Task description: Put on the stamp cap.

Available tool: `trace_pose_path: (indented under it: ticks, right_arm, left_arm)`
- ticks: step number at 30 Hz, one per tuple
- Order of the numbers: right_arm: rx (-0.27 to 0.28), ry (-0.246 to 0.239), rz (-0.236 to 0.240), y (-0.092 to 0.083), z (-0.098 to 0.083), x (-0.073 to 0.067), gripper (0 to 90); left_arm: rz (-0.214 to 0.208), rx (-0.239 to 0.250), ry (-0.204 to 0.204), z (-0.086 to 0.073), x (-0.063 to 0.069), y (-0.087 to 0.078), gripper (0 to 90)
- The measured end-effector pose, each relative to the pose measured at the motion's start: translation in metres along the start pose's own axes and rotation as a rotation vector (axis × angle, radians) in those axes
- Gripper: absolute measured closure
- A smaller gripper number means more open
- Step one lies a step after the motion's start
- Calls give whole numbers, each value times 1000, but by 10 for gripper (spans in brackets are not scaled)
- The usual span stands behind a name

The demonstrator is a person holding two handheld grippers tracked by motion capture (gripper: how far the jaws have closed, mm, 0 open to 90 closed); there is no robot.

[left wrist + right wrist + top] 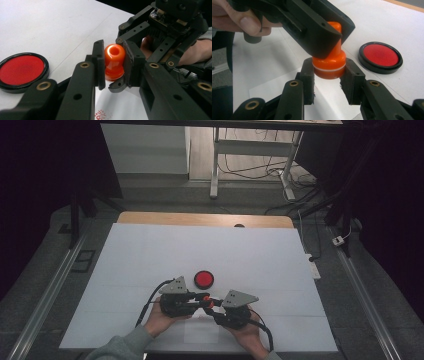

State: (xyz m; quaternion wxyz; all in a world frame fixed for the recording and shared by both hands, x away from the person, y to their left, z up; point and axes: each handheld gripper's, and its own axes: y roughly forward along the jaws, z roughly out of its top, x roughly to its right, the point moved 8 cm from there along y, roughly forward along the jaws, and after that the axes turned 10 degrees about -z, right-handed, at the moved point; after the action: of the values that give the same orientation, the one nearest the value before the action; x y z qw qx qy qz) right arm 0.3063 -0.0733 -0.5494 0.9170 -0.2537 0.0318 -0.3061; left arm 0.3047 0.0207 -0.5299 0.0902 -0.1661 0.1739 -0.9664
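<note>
An orange stamp [207, 301] with a knob handle and a wider base is held just above the white table [150, 250], near its front edge. My left gripper [113, 53] is shut on the stamp's [114, 62] handle. My right gripper [329, 68] is shut on the stamp's [329, 65] base, from below and the other side. In the high view the left gripper [202, 297] and right gripper [213, 307] meet tip to tip over a small white paper [200, 334]. The paper [120, 105] carries a red print near its edge.
A round red ink pad [204, 279] in a black rim lies open on the table just beyond the grippers, also seen as the ink pad [21, 70] and the ink pad [380, 56]. A wooden table edge [200, 218] and desk legs stand beyond.
</note>
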Motion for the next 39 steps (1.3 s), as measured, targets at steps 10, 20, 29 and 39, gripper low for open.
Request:
trace_pose_path:
  ticks: [10,20,29,39]
  right_arm:
    - [-25,-72,-30,0,0,-1,647]
    - [-24,-47,-19,1,-1,1,645]
    - [-22,-26,2,1,-2,0,642]
    - [-25,-18,2,2,-2,1,636]
  left_arm:
    - [1,14,-12,-3,0,2,731]
    - [4,26,-28,-3,-1,2,730]
    - [13,10,-21,-3,-1,2,728]
    - [16,8,-18,-3,-1,2,727]
